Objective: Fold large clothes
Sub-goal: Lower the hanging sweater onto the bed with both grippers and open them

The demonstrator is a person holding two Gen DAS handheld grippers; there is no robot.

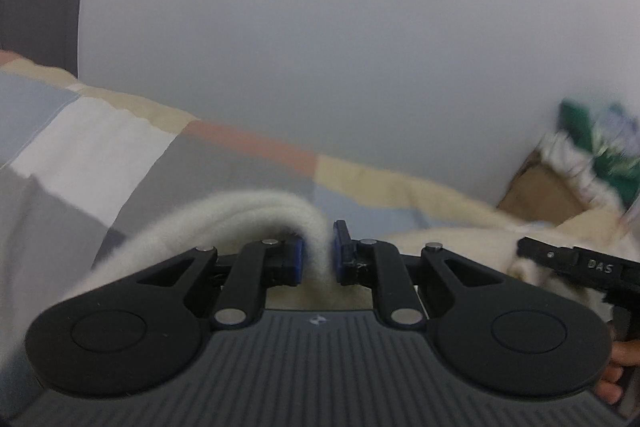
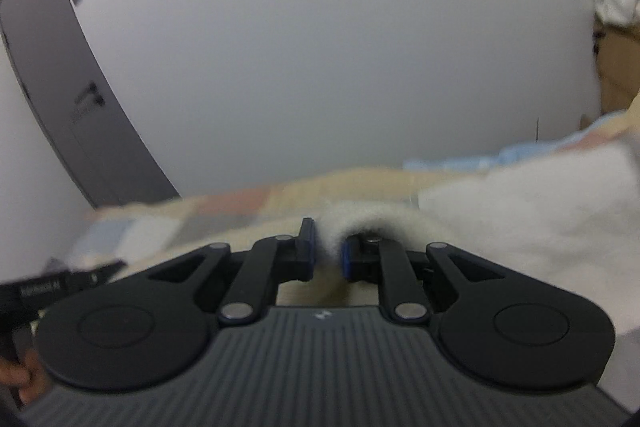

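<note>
Evidently for a two-handed fold, the left gripper (image 1: 319,253) and right gripper (image 2: 327,254) each pinch a thick edge of the fluffy cream-white fleece garment (image 1: 224,223) between narrow blue pads, raising it above the pastel patchwork bedspread (image 1: 100,143) before the plain grey wall (image 1: 340,27).
</note>
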